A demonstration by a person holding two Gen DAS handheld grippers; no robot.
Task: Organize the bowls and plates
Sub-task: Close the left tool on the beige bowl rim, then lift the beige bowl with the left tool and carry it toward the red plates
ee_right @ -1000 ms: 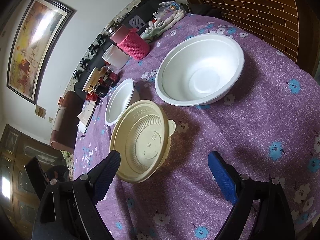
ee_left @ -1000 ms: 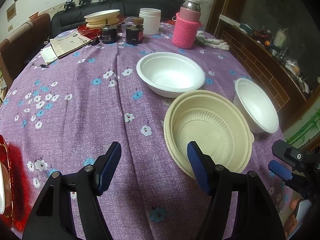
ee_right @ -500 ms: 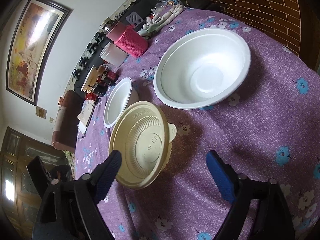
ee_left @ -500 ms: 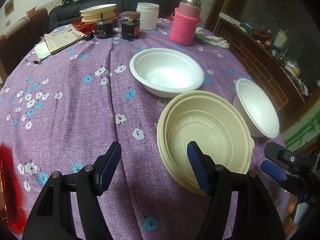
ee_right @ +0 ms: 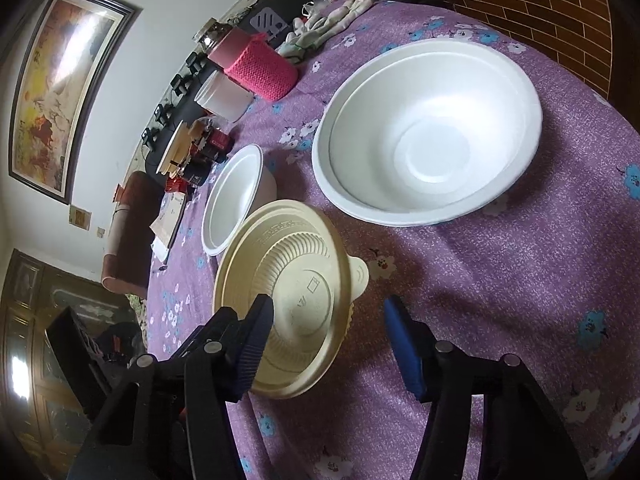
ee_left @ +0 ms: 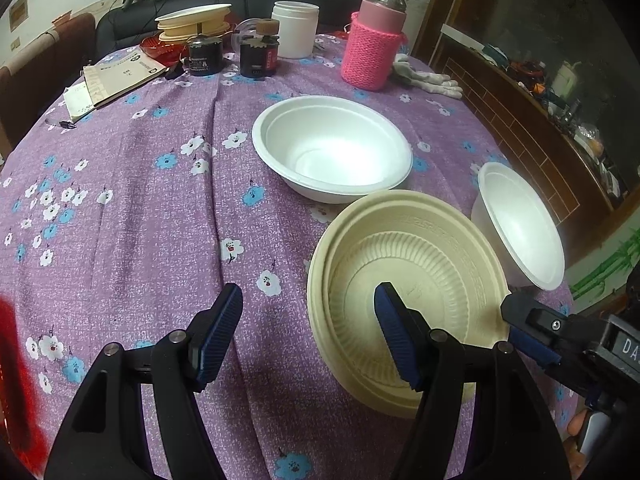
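My left gripper (ee_left: 308,332) stands apart, straddling the near rim of the cream bowl (ee_left: 404,276) without pressing it. My right gripper (ee_right: 328,340) is closing around that bowl's near-right rim, pads not yet on it. Beyond, on the purple-clothed desk (ee_left: 132,208), sit two white foam bowls (ee_left: 332,148), well short of the pink-sleeved flask (ee_left: 374,46).

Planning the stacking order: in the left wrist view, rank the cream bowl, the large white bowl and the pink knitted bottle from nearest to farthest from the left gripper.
1. cream bowl, at the left gripper, right finger over it.
2. large white bowl, mid-table beyond.
3. pink knitted bottle, far side, right of centre.
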